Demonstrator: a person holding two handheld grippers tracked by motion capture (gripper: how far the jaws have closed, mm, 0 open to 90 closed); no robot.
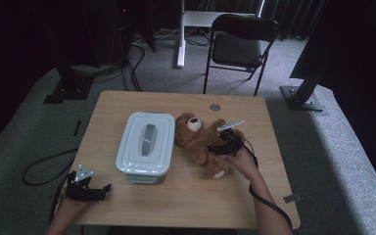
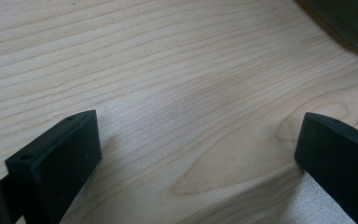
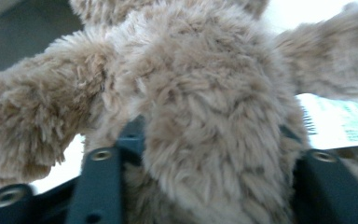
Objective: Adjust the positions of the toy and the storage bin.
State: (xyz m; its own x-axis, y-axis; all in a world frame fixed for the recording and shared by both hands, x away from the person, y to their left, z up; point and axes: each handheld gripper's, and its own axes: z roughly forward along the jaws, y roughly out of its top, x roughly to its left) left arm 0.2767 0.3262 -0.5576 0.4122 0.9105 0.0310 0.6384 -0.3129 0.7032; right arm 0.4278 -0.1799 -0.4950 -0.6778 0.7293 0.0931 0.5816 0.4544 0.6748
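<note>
Right gripper (image 1: 219,147) jaws clenched on the shaggy brown teddy bear (image 1: 200,142) (left gripper (image 1: 90,191) released, over grained wood)

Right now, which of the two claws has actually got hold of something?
The right claw: its jaws squeeze the brown teddy bear. The left claw stands open above bare table.

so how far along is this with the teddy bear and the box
Done: the right gripper has reached the teddy bear and its jaws clamp the plush body, as the right gripper view shows. In hand: the bear is gripped but lies on the table. Left: the white box has its lid on, and the left gripper rests open on the wood, so probably opening and packing remain.
</note>
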